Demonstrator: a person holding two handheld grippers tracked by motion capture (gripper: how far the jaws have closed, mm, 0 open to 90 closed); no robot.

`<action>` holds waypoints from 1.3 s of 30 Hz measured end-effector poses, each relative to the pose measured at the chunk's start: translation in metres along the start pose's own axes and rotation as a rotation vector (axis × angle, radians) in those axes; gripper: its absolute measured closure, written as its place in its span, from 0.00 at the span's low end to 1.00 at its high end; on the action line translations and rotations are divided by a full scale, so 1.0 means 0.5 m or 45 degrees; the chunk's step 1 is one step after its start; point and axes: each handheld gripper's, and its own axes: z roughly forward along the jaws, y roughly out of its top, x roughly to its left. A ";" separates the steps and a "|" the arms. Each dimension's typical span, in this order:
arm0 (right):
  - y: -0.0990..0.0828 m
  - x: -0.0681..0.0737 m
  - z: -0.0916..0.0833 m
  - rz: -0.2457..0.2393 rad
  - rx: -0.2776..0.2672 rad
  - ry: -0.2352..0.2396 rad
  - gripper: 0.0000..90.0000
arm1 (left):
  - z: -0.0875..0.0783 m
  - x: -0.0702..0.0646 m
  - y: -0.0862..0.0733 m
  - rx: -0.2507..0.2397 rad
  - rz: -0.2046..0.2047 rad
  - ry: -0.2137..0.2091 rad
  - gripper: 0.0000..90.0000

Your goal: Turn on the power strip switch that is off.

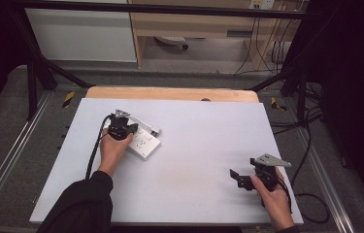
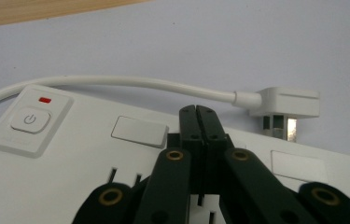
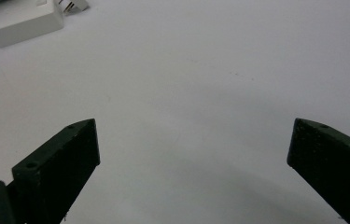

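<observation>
We are finding no brand or printed word on the white power strip (image 2: 70, 158); the nearest thing to a label is the power symbol on its square switch (image 2: 30, 120), with a small red mark (image 2: 45, 100) sitting just above it (both readable in the left gripper view, too small to make out from the high view). The strip is lying flat on the pale surface (image 1: 194, 160), left of centre and toward the far edge, turned at an angle to that edge.

The left gripper (image 2: 196, 109) is hovering right over the strip's face with its jaws clenched together and nothing between them; whether the tips are touching the plastic we cannot tell. Just beyond the tips, the left gripper view is showing us the white cord (image 2: 130, 83) curving along the strip's far side to the white plug (image 2: 287, 105), which is lying on the surface beside the strip with its metal pins in sight. It is also showing two blank covers and several socket slots.

The right gripper (image 3: 193, 149) is waiting near the surface's near right corner, well apart from the strip, its jaws released wide over bare surface. The right gripper view is catching one end of the strip in its upper left corner.
</observation>
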 end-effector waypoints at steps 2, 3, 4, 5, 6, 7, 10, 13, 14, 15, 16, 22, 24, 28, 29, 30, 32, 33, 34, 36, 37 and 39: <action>0.000 0.000 0.000 0.000 0.001 0.000 0.03 | 0.000 -0.001 -0.001 -0.005 0.000 0.002 1.00; 0.000 0.000 0.000 0.001 0.001 0.000 0.03 | 0.000 -0.001 -0.002 -0.009 -0.001 0.004 1.00; 0.000 0.000 0.000 0.001 0.001 0.000 0.03 | 0.000 -0.001 -0.002 -0.012 -0.003 0.004 1.00; 0.000 0.000 0.000 0.004 0.001 -0.001 0.03 | 0.000 -0.001 -0.002 -0.011 -0.002 0.005 1.00; 0.000 0.000 0.000 0.003 0.000 0.000 0.03 | 0.000 -0.001 -0.002 -0.011 -0.002 0.005 1.00; 0.000 0.000 0.000 0.003 0.000 0.000 0.03 | 0.000 -0.001 -0.002 -0.011 -0.002 0.004 1.00; 0.000 0.000 0.000 0.004 0.001 -0.001 0.03 | 0.000 -0.001 -0.002 -0.014 -0.008 0.001 1.00; -0.001 0.001 0.001 0.005 0.009 -0.003 0.03 | 0.000 -0.001 -0.002 -0.015 -0.010 0.002 1.00; -0.001 0.001 0.001 0.005 0.009 -0.003 0.03 | 0.000 -0.001 -0.002 -0.015 -0.010 0.003 1.00; -0.001 0.001 0.002 0.004 0.008 -0.002 0.03 | 0.001 -0.002 -0.002 -0.016 -0.011 0.006 1.00; 0.000 0.001 0.002 0.006 0.008 -0.002 0.03 | 0.000 -0.002 -0.002 -0.015 -0.013 0.000 1.00; 0.000 0.001 0.001 0.004 0.007 0.003 0.03 | 0.003 -0.005 0.000 -0.016 -0.039 -0.019 1.00; 0.000 0.000 0.000 0.001 0.003 0.002 0.03 | 0.003 -0.005 0.001 -0.013 -0.041 -0.019 1.00; 0.000 0.001 0.001 0.002 0.005 0.003 0.03 | 0.002 -0.003 0.004 -0.027 -0.064 -0.027 1.00; 0.000 0.002 0.001 0.003 0.007 0.004 0.03 | 0.001 -0.003 0.005 -0.029 -0.063 -0.029 1.00; 0.000 0.002 0.001 -0.001 0.007 0.005 0.03 | 0.000 -0.002 0.006 -0.029 -0.061 -0.026 1.00; 0.001 0.002 0.001 0.000 0.005 0.009 0.03 | -0.002 -0.001 0.008 -0.034 -0.066 -0.024 1.00; 0.000 0.002 0.000 -0.004 0.005 0.010 0.03 | -0.002 0.000 0.008 -0.037 -0.070 -0.025 1.00; 0.000 0.002 0.000 -0.002 0.004 0.010 0.03 | -0.003 0.001 0.009 -0.038 -0.072 -0.023 1.00; 0.000 0.001 0.000 -0.002 0.003 0.009 0.03 | -0.005 0.001 0.011 -0.048 -0.076 -0.022 1.00; 0.000 0.001 0.000 -0.002 0.003 0.009 0.03 | -0.006 0.001 0.012 -0.052 -0.075 -0.019 1.00; 0.000 0.002 0.001 0.001 0.007 0.012 0.03 | -0.008 0.001 0.013 -0.062 -0.078 -0.017 1.00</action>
